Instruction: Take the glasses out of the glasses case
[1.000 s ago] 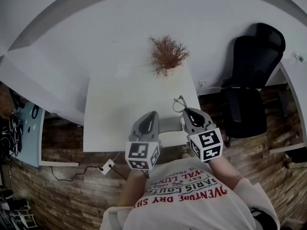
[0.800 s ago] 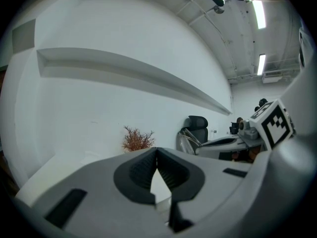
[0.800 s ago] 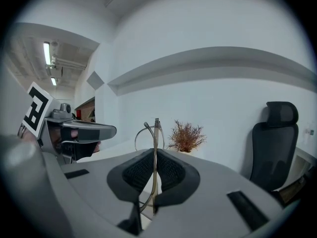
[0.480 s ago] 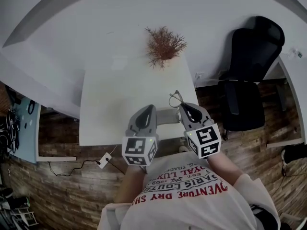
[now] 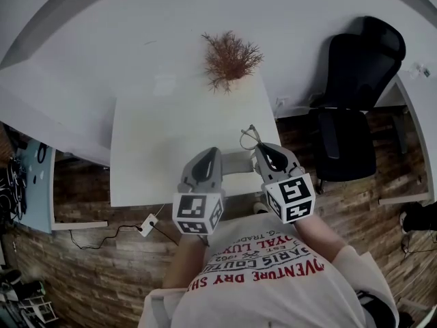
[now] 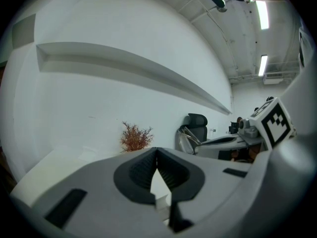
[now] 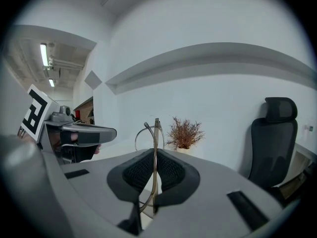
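**Glasses out and held up – hardly any movement over the last second**

The right tongs (image 5: 263,154) stay shut on the glasses (image 5: 250,137), which remain raised just past the glasses case (image 5: 236,162). The case lies on the worktop (image 5: 171,135) near its front edge. So the lifting-out looks done, and only setting the glasses down seems left. The right gripper view shows what the head view cannot: a thin temple arm is nipped between the pads, with a lens ring standing above the tips. The left tongs (image 5: 212,154) sit at the case's left end with tips together (a pale sliver low in the gap may be the case's edge – I can't be sure). Only the head view shows the case between the two tongs.
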### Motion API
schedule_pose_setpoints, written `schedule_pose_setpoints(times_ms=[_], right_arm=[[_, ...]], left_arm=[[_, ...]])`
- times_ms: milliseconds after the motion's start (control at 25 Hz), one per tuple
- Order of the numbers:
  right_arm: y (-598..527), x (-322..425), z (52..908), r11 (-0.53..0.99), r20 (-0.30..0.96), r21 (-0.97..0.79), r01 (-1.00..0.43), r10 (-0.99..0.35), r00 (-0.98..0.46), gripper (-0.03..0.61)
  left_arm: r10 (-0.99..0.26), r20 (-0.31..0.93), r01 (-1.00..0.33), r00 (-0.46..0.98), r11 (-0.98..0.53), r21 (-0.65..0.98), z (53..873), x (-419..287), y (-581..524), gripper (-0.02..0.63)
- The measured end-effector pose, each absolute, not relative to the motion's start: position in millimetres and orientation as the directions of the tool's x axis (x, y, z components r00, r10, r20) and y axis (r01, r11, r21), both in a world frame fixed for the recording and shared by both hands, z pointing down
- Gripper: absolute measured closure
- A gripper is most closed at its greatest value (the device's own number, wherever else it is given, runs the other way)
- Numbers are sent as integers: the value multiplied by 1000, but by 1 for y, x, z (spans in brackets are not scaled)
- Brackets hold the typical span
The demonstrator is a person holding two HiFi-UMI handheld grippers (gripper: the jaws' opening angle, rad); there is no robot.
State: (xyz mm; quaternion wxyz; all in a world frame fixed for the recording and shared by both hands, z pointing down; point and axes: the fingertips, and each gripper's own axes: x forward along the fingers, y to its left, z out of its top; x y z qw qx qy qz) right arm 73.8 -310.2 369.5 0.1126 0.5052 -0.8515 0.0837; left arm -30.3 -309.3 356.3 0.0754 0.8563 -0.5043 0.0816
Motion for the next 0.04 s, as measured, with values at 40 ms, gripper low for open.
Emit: schedule_pose_setpoints(times_ms=[40], right_arm=[[-311,74,370,474,277,-30,-880,-842,-463,554]], left_arm=[[-852,216,-876,478,-480,46,356,-30,-310,617]])
